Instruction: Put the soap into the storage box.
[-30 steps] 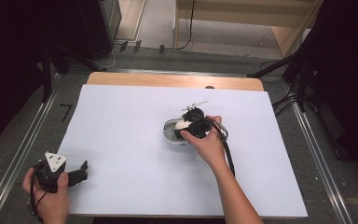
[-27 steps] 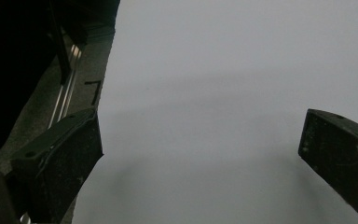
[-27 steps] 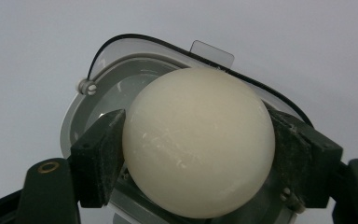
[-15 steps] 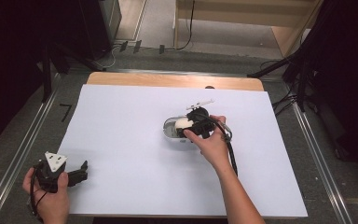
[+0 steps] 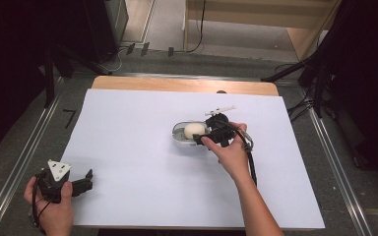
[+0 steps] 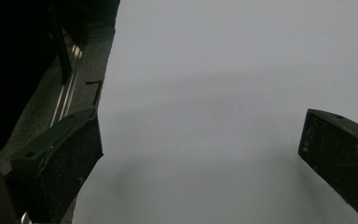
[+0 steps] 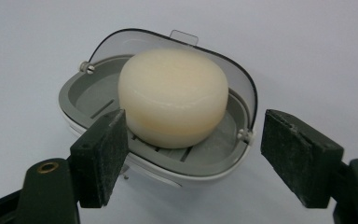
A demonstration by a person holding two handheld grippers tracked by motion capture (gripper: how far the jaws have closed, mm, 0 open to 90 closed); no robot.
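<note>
Right gripper (image 7: 189,154): jaws apart, standing either side of the near rim of the soap dish (image 7: 98,88), gripping nothing. In the right gripper view the soap (image 7: 173,95) sits centre frame in the grey tray; the clear lid (image 7: 186,39) stands open behind it, partly hidden by the soap. In the high view the dish (image 5: 181,133) lies just right of centre on the white sheet (image 5: 128,147), its right end covered by the gripper. Left gripper (image 5: 87,179): lower left, jaws apart over bare sheet, tips cut off in its own view.
</note>
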